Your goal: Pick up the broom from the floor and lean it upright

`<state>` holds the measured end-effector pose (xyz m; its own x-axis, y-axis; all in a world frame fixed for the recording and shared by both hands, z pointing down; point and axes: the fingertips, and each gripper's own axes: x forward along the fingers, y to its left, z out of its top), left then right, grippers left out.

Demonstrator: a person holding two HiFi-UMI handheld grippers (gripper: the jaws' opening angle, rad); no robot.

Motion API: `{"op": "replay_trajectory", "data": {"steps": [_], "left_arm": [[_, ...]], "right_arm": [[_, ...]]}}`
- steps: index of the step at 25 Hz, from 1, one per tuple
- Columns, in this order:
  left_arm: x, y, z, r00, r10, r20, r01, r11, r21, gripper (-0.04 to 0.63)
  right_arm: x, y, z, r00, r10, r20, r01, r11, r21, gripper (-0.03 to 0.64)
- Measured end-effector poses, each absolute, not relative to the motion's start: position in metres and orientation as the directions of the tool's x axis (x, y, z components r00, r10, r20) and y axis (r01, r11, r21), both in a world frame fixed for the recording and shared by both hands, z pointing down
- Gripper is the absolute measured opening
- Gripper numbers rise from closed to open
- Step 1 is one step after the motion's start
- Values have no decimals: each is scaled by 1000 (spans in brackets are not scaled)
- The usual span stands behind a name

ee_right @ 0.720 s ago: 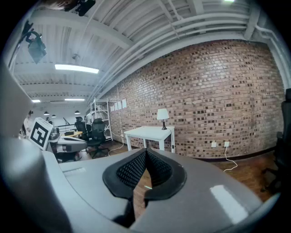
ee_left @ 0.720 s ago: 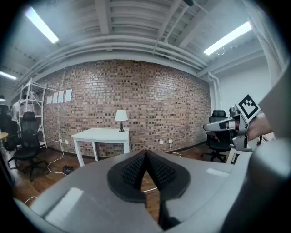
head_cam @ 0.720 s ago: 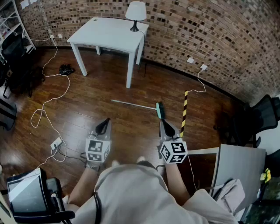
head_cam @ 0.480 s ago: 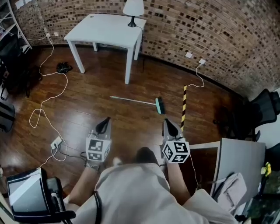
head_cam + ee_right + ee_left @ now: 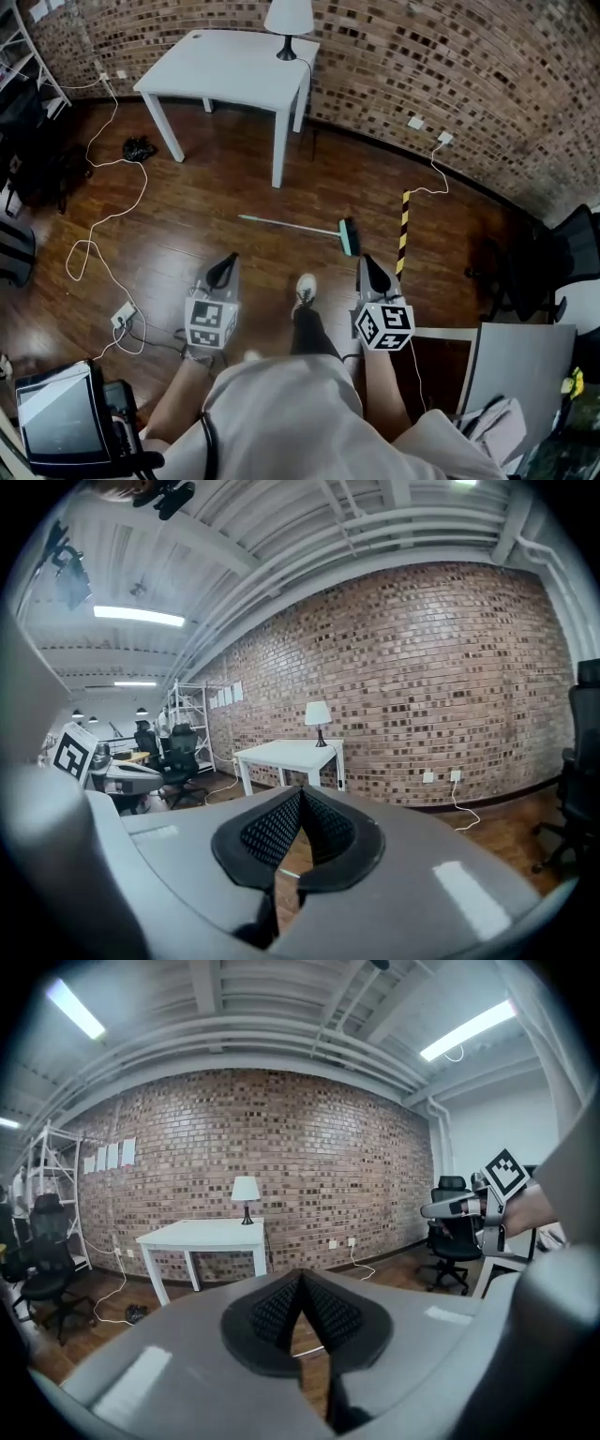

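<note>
So, the broom [image 5: 291, 224] is lying flat on the dark, glossy plank floor [image 5: 216, 187]. It sits out in the open, a bit out from the front-right leg of the white counter [image 5: 234, 61] and ahead of your shoe [image 5: 303, 291]. It has a thin pale handle, and its teal head points toward the yellow-and-black striped strip [image 5: 403, 230], which lies just beside it.

Neither gripper is touching it. Your left gripper [image 5: 222, 267] and right gripper [image 5: 373, 272] both hover short of the broom and well above the floor. Each has its ribbed black pads pressed together at the tips with nothing pinched between them.

On the counter's far edge, against the brick wall [image 5: 469, 66], stands a lamp [image 5: 289, 17] with a white shade on a dark stem. A white cable [image 5: 103, 216] snakes across the left side of the floor.

The small black lump [image 5: 141, 148] near the counter's left leg is too dark to identify. A black chair [image 5: 553, 272] gets cut off by the right edge, and your body hides the floor right under you. In both gripper views, the grey gripper body blocks most of the floor.
</note>
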<state>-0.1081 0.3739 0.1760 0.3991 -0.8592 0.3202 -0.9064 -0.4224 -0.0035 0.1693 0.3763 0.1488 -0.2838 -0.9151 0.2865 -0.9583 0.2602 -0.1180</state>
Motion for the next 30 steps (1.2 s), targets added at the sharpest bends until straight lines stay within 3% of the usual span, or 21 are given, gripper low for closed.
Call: {"op": "replay_trajectory", "data": {"steps": [10,19,30], "left_arm": [[-56,212,155,318,-900,300,-938,-345,-42,0],[-38,152,160,269,-897,352,-945,-316,-81,0],[-44,115,172,293,-873,391,-936,-344,-67,0]], "right_arm": [[215,203,135,-399,-888,230,-917,378,-129,14],[231,117,132,-462,-854,240,-887,450,-106,14],[247,93,148,-382,-883,272,-924,356,-143,14]]}}
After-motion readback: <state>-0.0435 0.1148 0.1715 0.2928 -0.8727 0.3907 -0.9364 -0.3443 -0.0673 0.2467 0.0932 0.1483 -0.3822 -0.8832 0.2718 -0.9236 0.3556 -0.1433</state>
